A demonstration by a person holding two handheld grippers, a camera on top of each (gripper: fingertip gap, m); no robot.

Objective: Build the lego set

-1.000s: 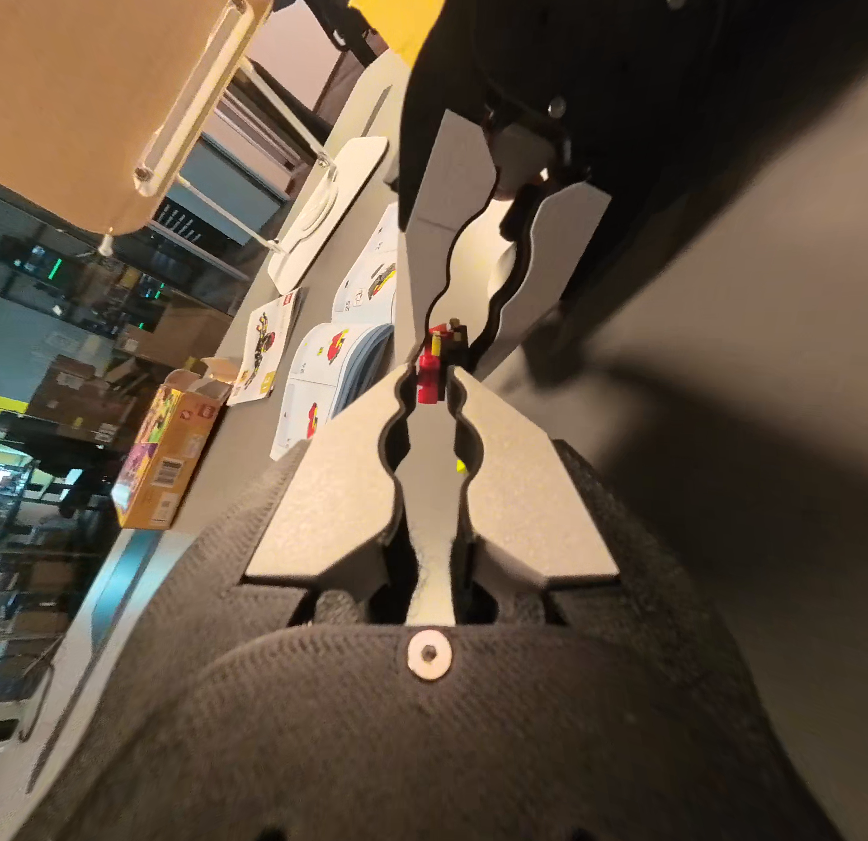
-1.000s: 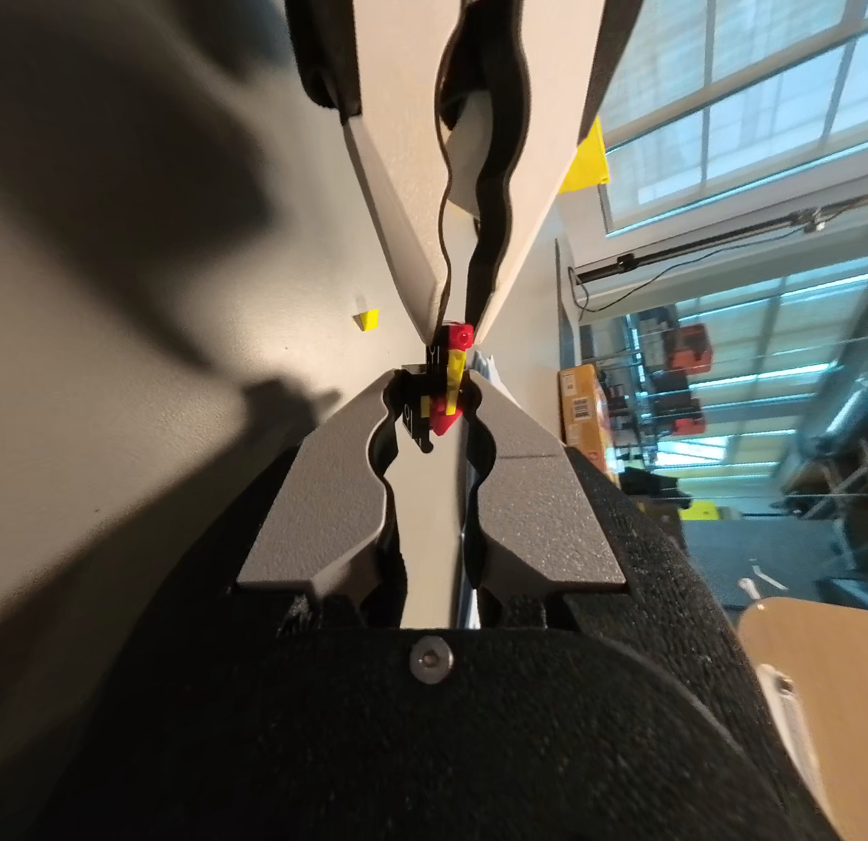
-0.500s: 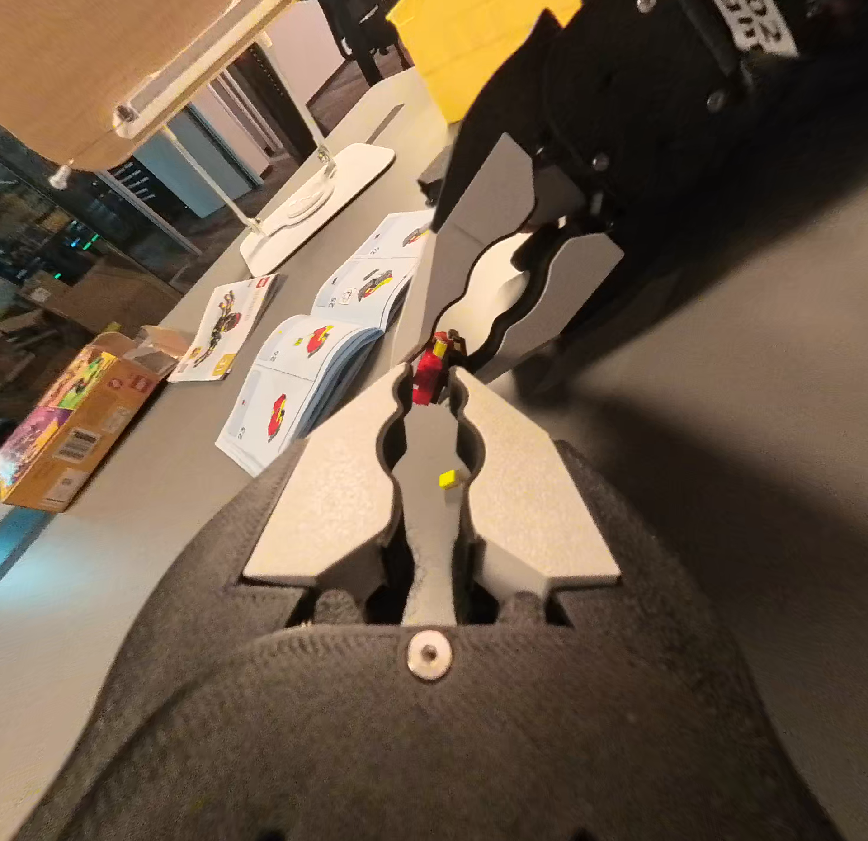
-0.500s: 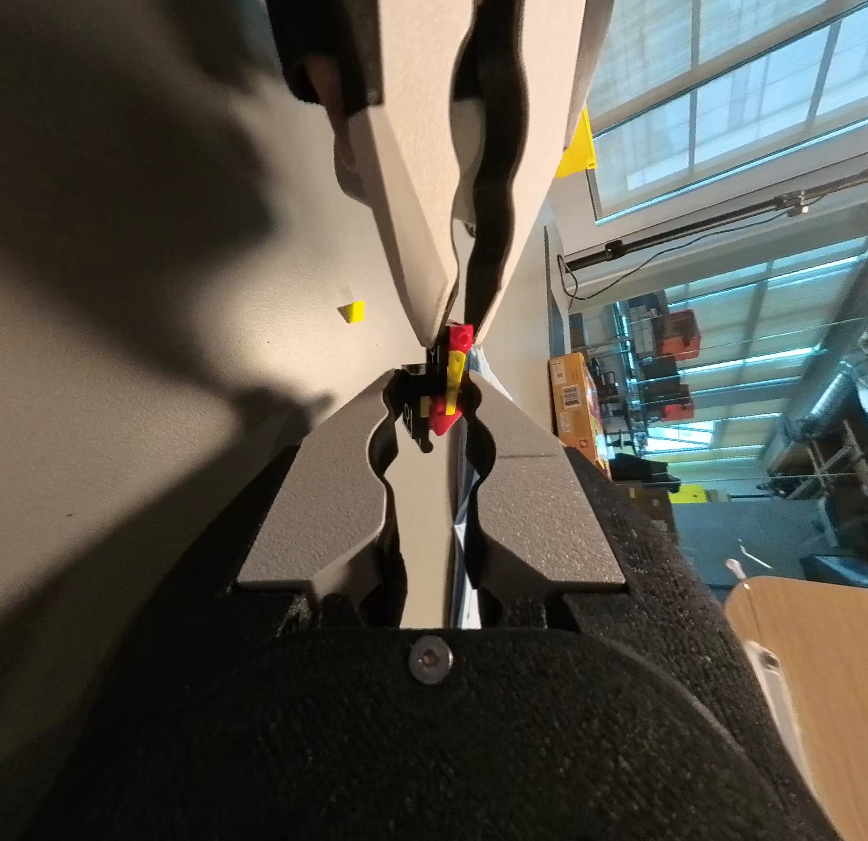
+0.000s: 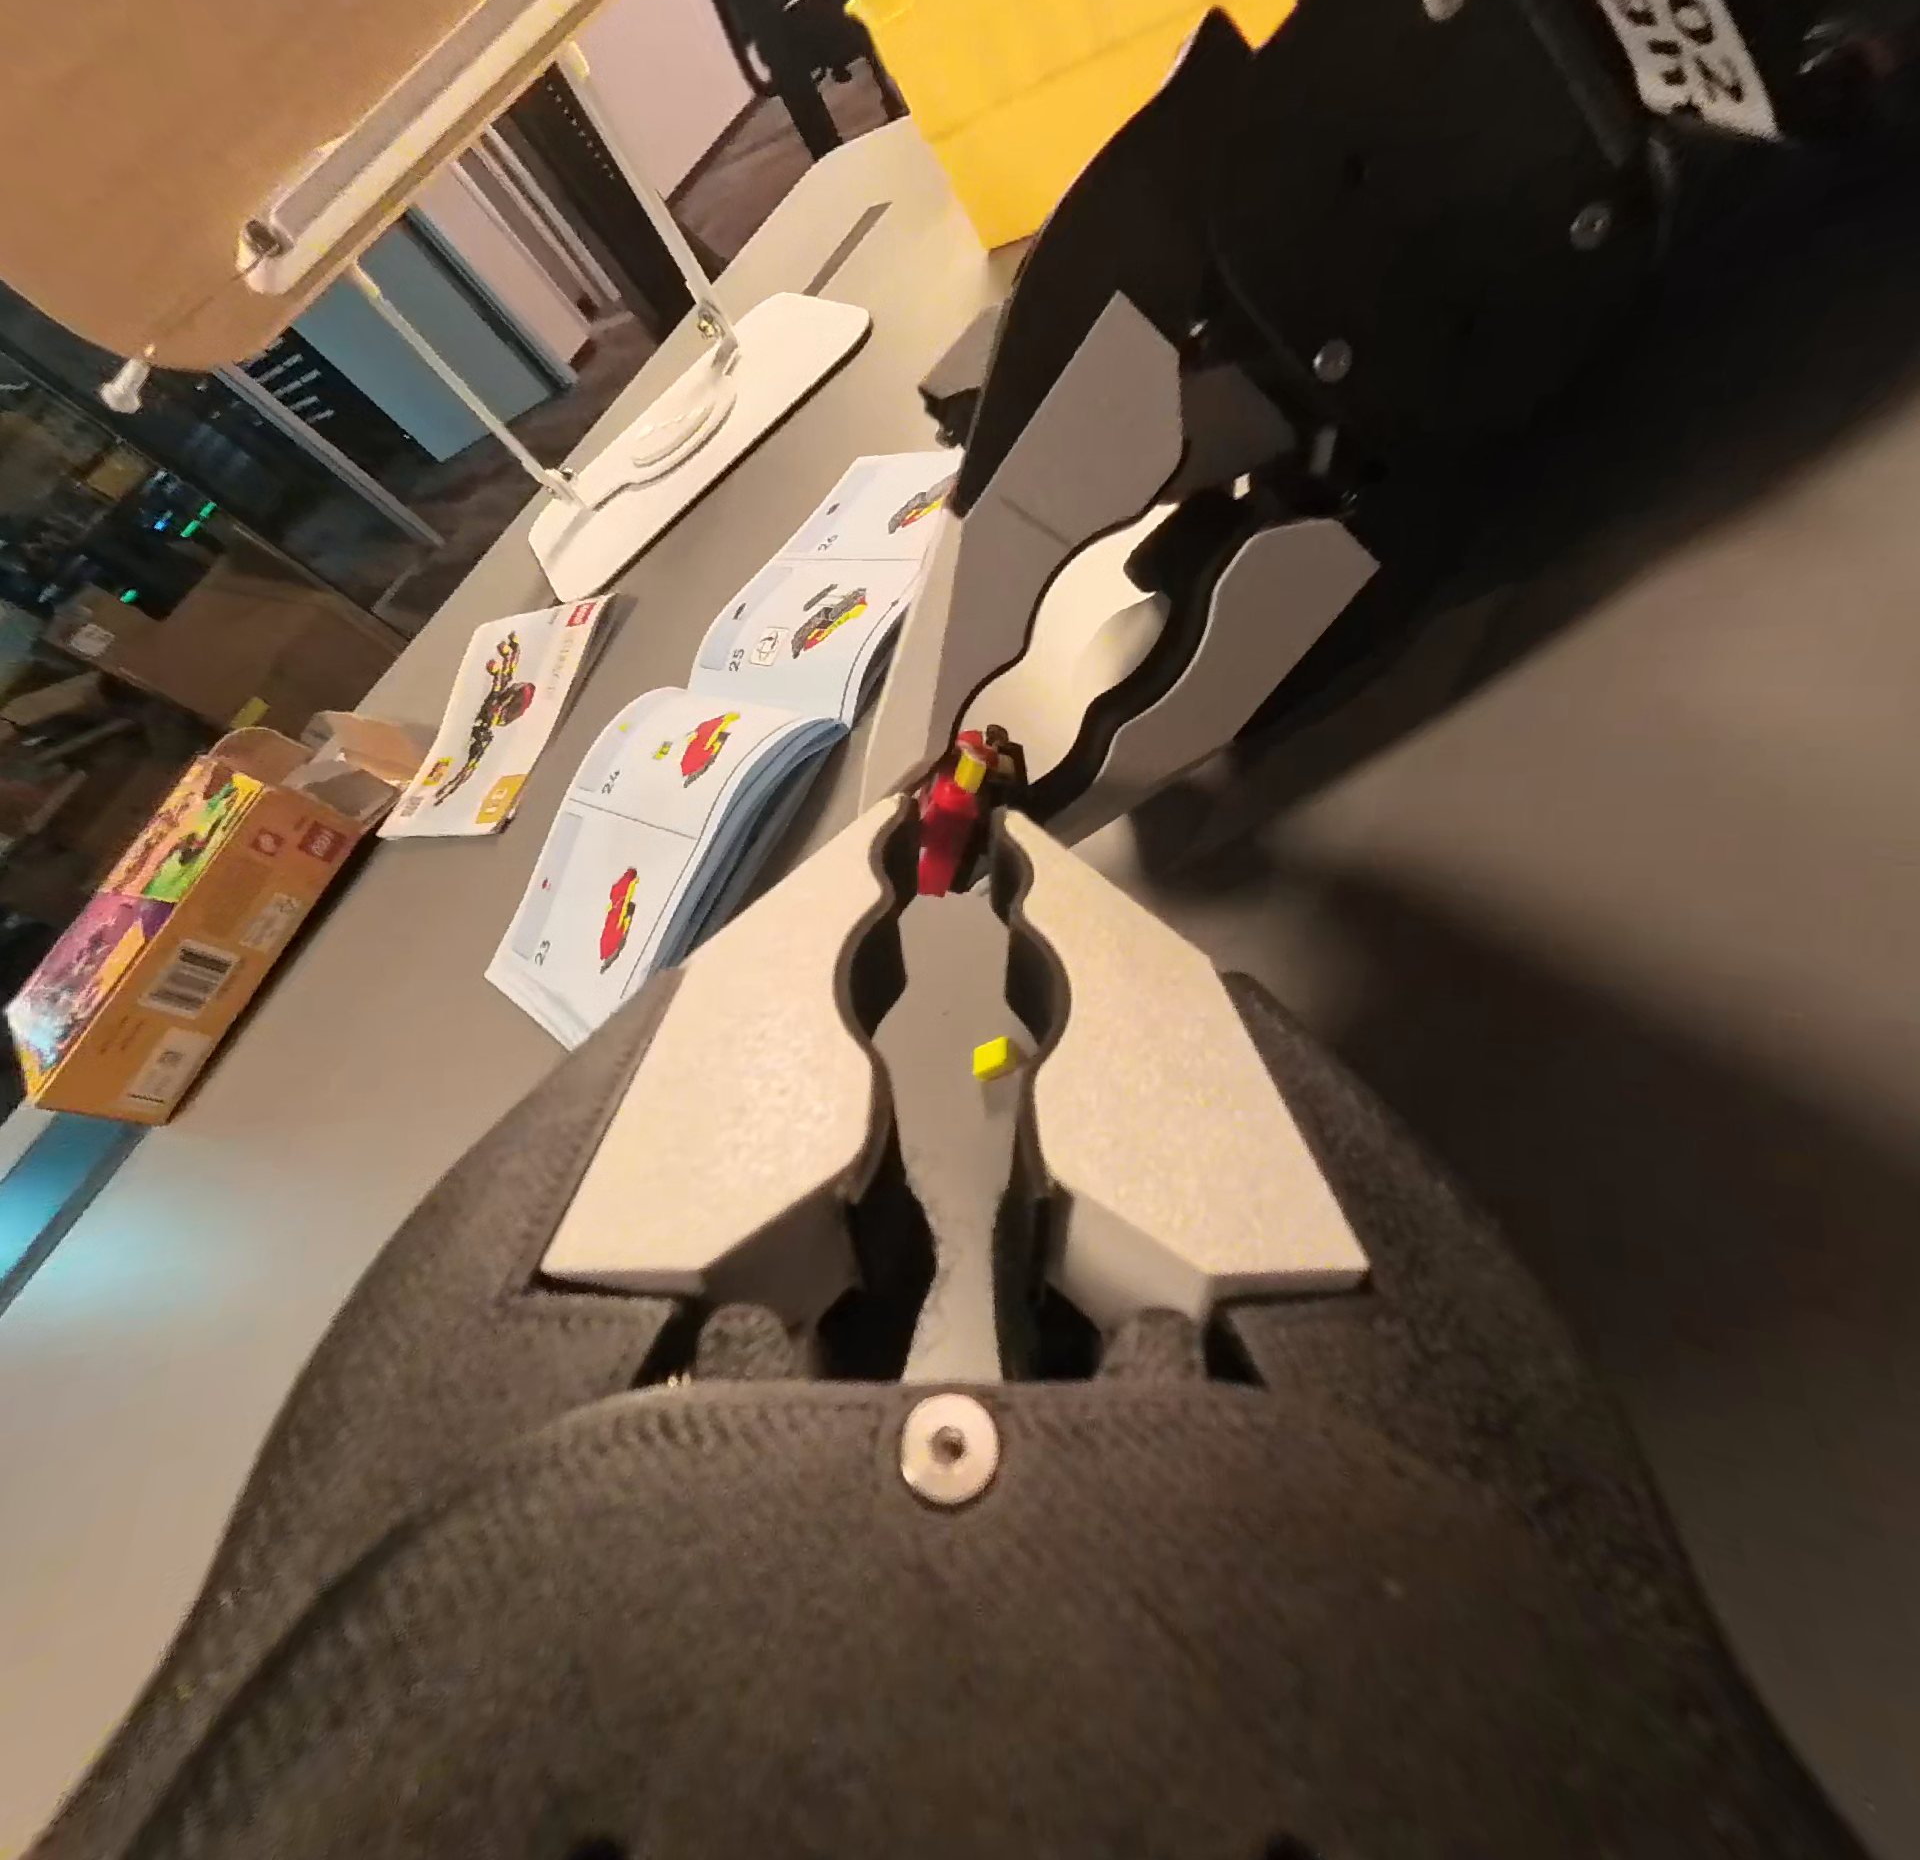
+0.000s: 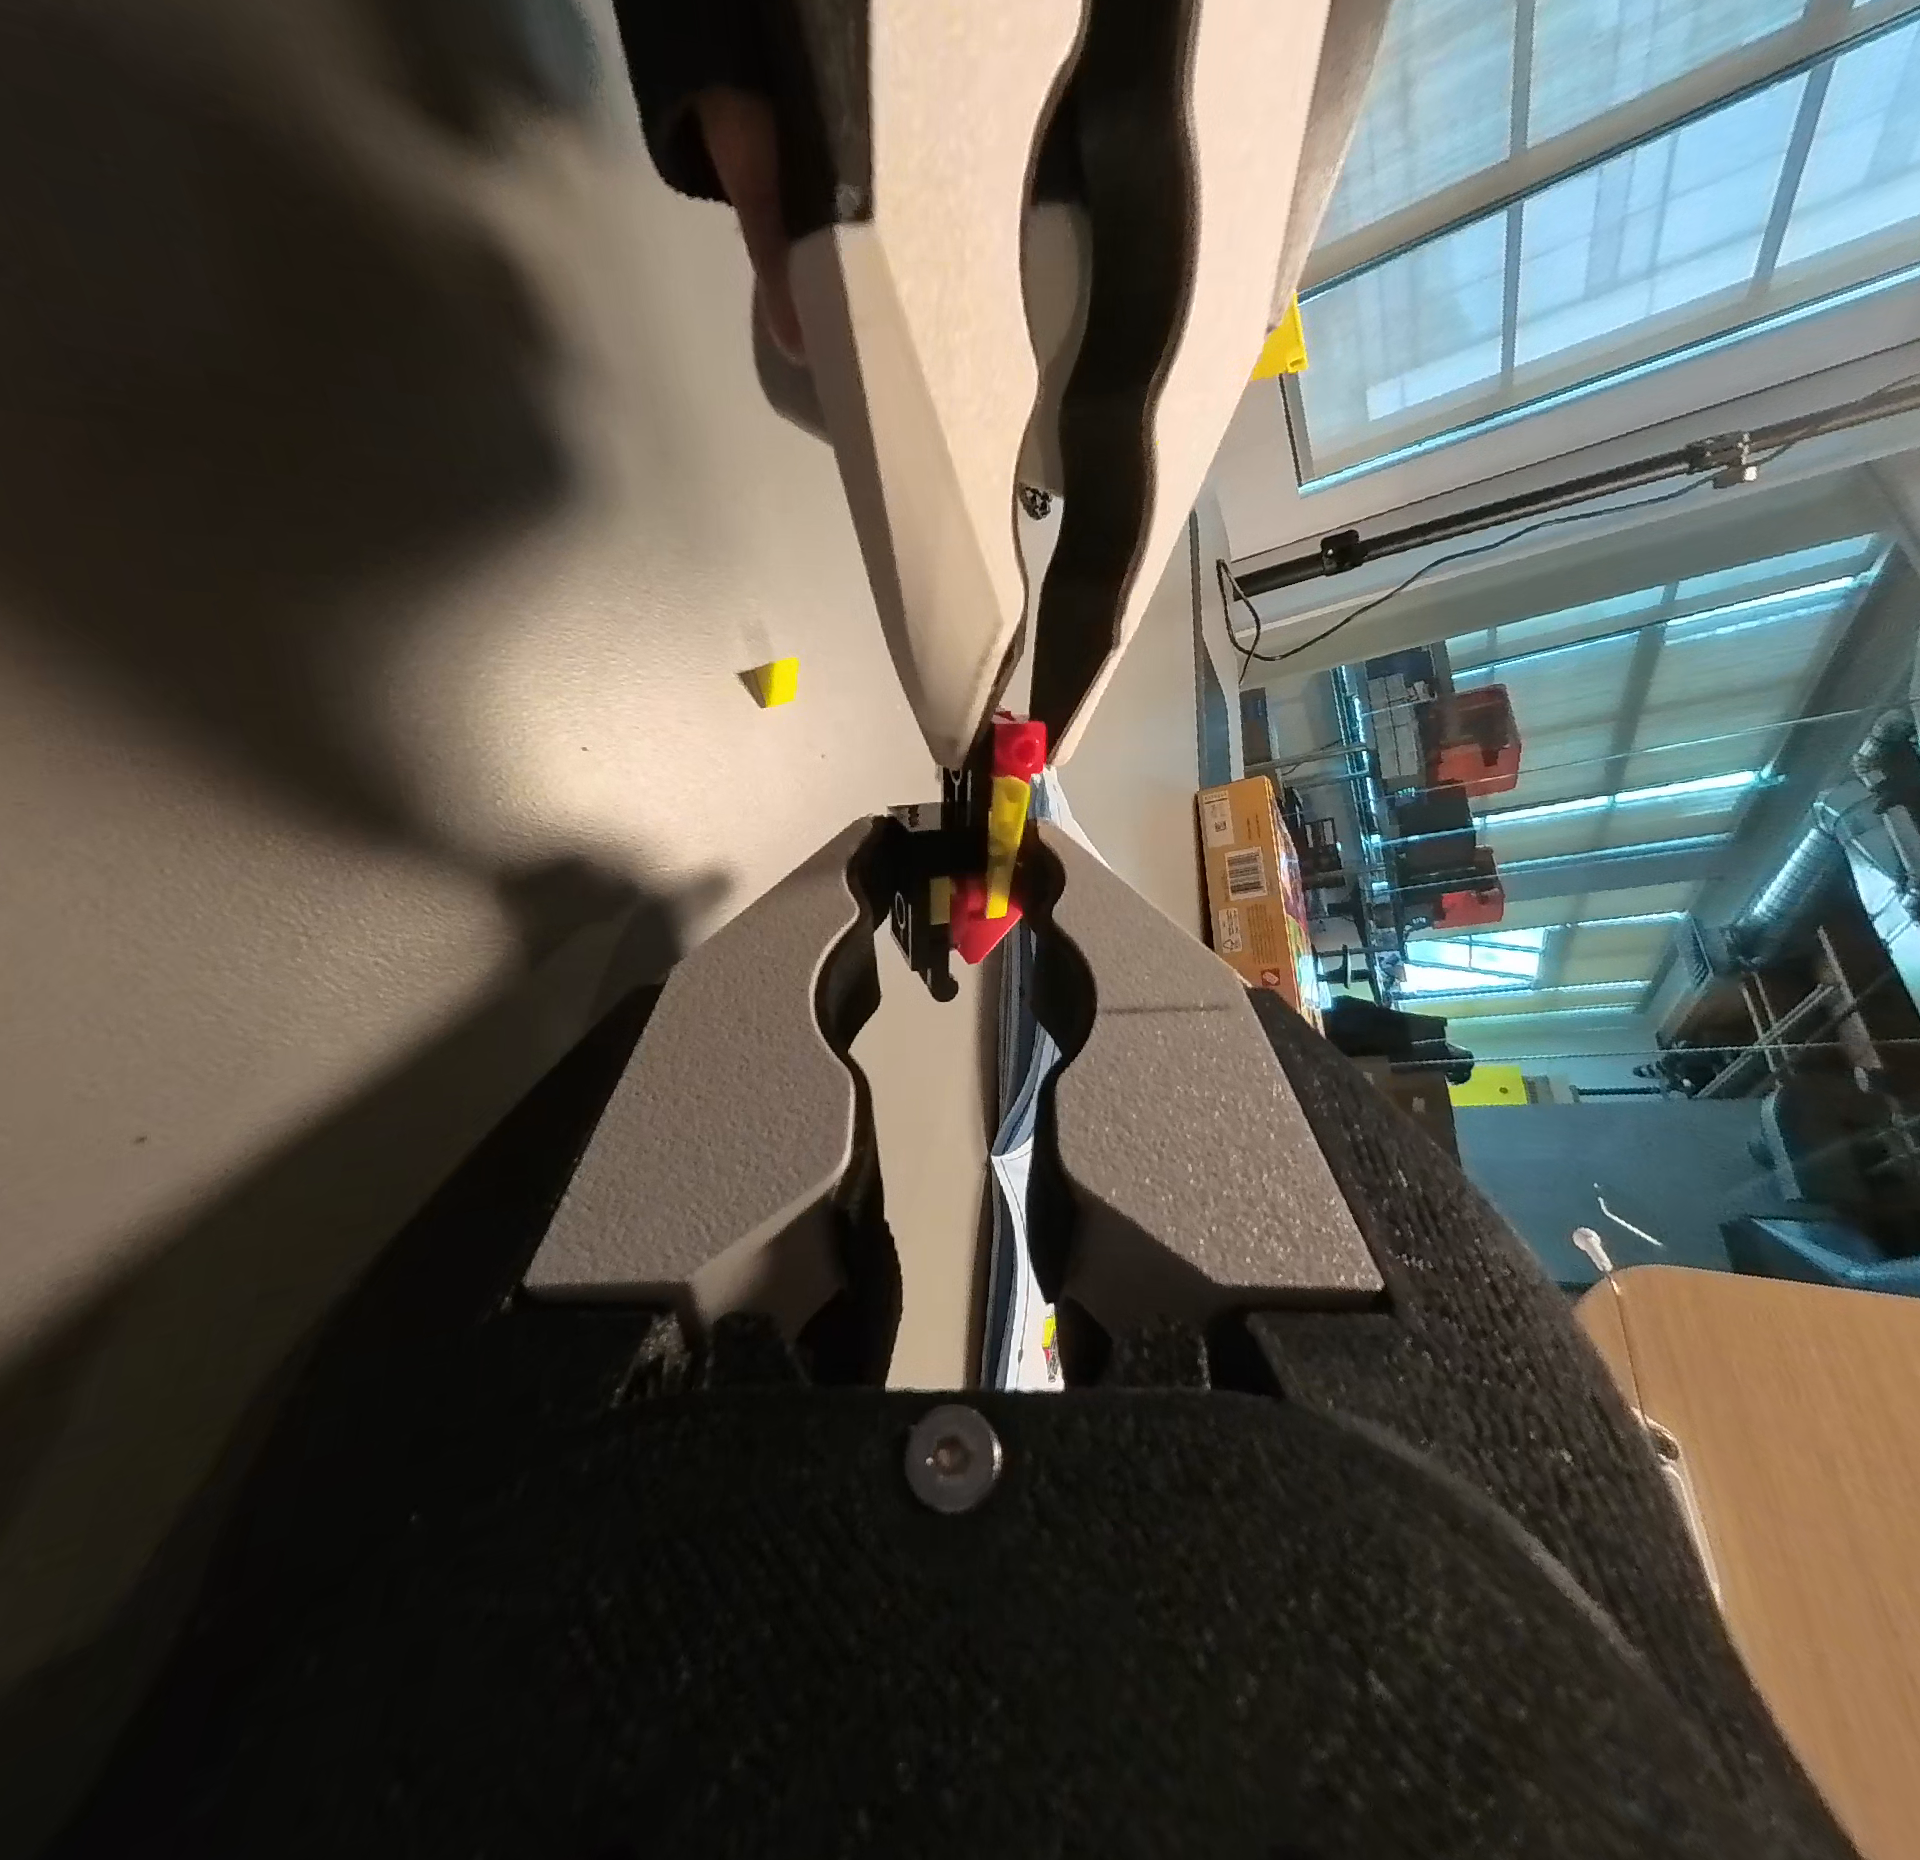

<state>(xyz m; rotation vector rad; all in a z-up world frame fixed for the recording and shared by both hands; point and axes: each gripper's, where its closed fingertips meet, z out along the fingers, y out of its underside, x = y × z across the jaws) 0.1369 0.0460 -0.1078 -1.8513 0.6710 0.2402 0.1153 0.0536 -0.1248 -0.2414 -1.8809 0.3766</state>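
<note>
Likely a lab or workshop: tall windows are lighting cluttered storage shelving, and a desk lamp is standing on a grey worktable

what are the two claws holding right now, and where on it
Both grip one small red, yellow and black lego assembly in the air: the right claw on its black-and-red end, the left claw on the opposite red end.

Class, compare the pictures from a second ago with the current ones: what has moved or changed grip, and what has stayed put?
Only the left wrist view shifts: it rolls more level, so the booklet, box and loose yellow piece show more fully. No grip changes: the left gripper and right gripper stay shut on the lego model, tip to tip. The yellow piece, booklet and box seem unmoved on the table.
</note>
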